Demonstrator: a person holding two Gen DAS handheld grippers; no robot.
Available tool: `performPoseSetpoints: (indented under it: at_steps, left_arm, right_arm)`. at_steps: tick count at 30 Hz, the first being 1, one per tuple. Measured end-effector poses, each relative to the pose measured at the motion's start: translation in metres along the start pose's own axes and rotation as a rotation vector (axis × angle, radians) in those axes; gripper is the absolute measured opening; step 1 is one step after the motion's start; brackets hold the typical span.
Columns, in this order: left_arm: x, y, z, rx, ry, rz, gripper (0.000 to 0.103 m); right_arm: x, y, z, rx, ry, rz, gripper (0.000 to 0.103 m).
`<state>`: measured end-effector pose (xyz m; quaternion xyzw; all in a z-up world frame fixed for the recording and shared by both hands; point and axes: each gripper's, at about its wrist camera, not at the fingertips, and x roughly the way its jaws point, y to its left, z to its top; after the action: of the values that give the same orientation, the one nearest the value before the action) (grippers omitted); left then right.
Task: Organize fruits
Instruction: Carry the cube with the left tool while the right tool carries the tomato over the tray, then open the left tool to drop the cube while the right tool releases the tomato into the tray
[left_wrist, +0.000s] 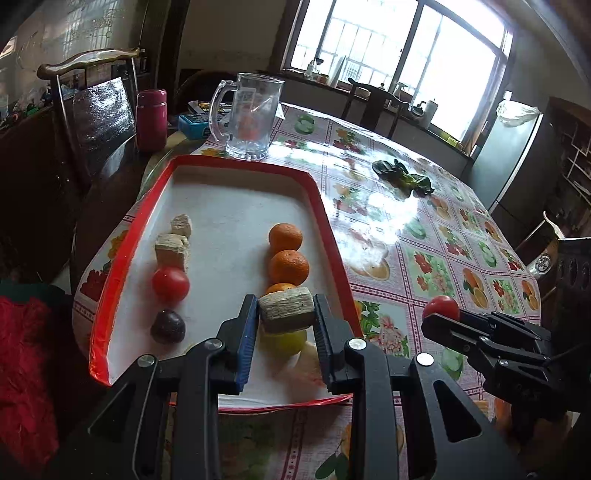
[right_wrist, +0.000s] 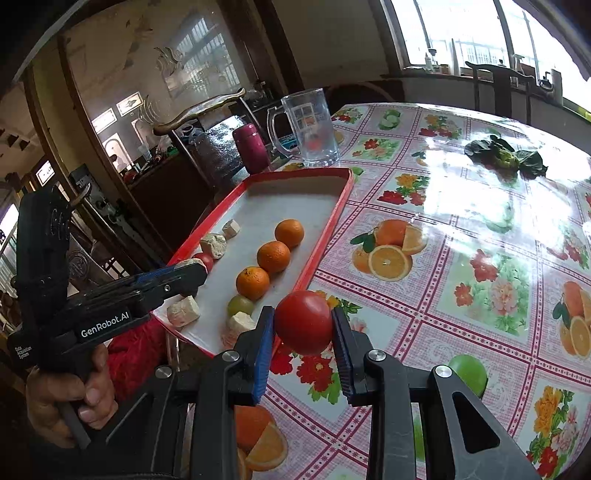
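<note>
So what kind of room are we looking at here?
Most likely a home dining room: a table under a fruit-print oilcloth, wooden chairs around it, a fridge by the window, and a glass mug beside the red tray.

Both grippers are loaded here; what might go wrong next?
The right gripper pinches the round tomato over the tablecloth, off the tray; a slip could roll it away. The left gripper holds a fibrous chunk above the yellow-green fruit and oranges; lowering may knock that row.
</note>
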<state>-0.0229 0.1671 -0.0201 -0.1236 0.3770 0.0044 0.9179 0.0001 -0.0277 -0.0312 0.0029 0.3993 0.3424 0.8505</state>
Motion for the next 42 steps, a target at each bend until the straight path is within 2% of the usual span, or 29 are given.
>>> performPoseSetpoints:
  at_steps: [9, 20, 29, 42]
  left_arm:
    - [-0.015, 0.023, -0.001, -0.027, -0.020, 0.042, 0.027]
    - [-0.022, 0.065, -0.002, -0.099, -0.030, 0.112, 0.027]
    - [-0.006, 0.083, -0.004, -0.130, 0.005, 0.127, 0.027]
    - [0.012, 0.090, -0.009, -0.138, 0.049, 0.130, 0.027]
  right_arm:
    - [0.021, 0.024, 0.009, -0.049, 0.023, 0.034, 0.031]
    - [0.049, 0.031, 0.018, -0.065, 0.055, 0.031, 0.030]
    - [0.070, 0.035, 0.018, -0.077, 0.090, 0.022, 0.031]
    - [0.084, 0.037, 0.017, -0.080, 0.111, 0.031, 0.031]
